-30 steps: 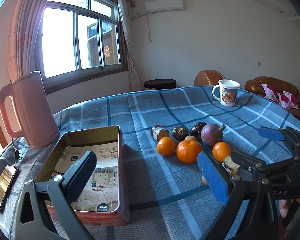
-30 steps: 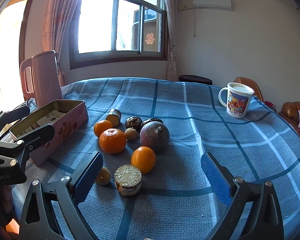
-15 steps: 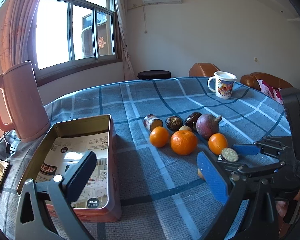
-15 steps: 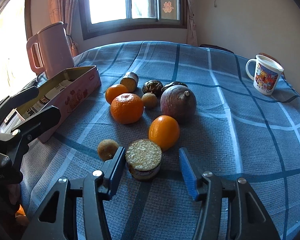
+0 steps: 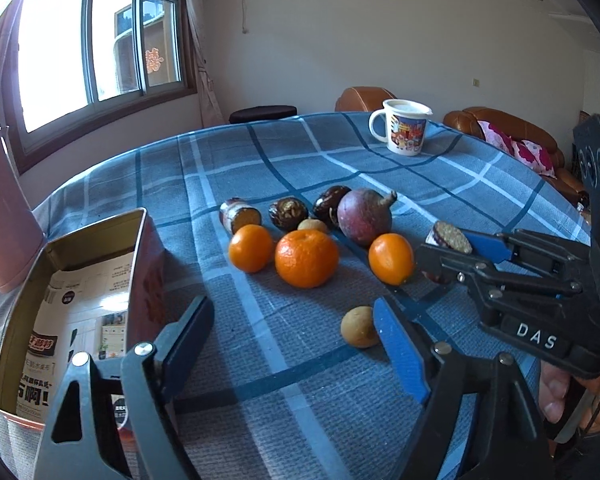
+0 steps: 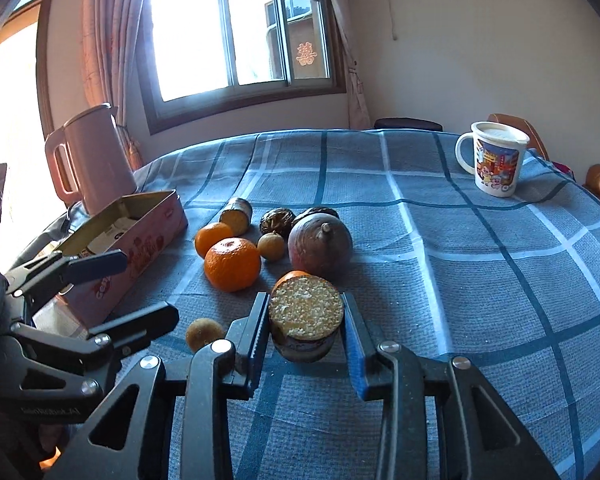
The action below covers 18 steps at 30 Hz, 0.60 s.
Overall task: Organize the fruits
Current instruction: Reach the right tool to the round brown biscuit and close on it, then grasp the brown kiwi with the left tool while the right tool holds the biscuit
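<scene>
Right gripper [image 6: 305, 330] has clamped the cut cylinder piece [image 6: 306, 322], grainy face toward the camera, at the table's [image 6: 480, 280] near edge. A second ago those jaws stood wide. The tin box [image 6: 140, 236] lies to its left, beyond the left gripper [image 5: 292, 344], whose jaws are closing on nothing, small brown fruit [image 5: 358, 327] just beside its right finger.

pink kettle [image 6: 96, 160], cartoon mug [image 6: 496, 160] on blue plaid tablecloth [image 6: 460, 264], brown sofa [image 5: 512, 132], window [image 6: 236, 36]
</scene>
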Tool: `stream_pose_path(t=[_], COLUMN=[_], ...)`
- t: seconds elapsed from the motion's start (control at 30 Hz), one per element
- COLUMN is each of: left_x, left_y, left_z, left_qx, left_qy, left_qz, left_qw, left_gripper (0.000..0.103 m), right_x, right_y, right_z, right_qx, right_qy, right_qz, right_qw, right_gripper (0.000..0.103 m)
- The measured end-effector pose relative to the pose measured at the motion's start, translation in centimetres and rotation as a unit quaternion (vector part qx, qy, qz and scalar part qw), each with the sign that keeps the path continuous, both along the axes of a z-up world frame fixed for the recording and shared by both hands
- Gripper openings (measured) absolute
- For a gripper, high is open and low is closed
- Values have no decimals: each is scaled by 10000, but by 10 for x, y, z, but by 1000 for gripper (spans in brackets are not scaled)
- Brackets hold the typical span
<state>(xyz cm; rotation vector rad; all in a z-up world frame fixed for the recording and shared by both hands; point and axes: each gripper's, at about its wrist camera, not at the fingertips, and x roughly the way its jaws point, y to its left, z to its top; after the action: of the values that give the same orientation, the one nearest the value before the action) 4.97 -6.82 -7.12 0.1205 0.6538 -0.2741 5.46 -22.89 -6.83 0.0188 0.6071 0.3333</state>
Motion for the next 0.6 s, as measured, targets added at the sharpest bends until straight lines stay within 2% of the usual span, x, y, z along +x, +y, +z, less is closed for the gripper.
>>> stream_pose_path(t=[0.1,0.17,0.23,0.27,0.33,0.37,0.43,0.5,0.6], left_x=[8,15,22,25,28,28,26,25,25], left_y=[-10,-14,-16,-17,-20,-22,-27,-28,-24], left_z=[-6,-9,-13,-16,-19,-20,-21,-21,-21], left_qx=[-2,-66,-195,-260,-320,-326,-263,-241,-327], left_qy=[315,536,790,917,1071,1122,1113,1103,1097], left_qz=[-272,-352,-450,-494,-565,-619,-684,-726,-712], left_qw=[9991,9979,9957,9942,9921,9912,9911,9909,9909], left_gripper=[84,79,68,59,51,45,44,34,31], right_x=[2,2,1,2,1,1,1,0,-1], right_y=[-2,-2,-2,-2,-2,-2,-1,0,2], right_z=[0,0,0,0,-1,-1,-1,-1,-1], right_qx=[77,71,72,72,65,64,32,-19,-79], right_qy=[13,0,-7,0,4,8,21,-1,-40], right_qz=[-46,-53,-43,-35,-28,-17,3,5,10], right_qw=[10000,10000,10000,10000,10000,10000,10000,10000,10000], right_gripper=[36,36,36,36,36,36,36,36,36])
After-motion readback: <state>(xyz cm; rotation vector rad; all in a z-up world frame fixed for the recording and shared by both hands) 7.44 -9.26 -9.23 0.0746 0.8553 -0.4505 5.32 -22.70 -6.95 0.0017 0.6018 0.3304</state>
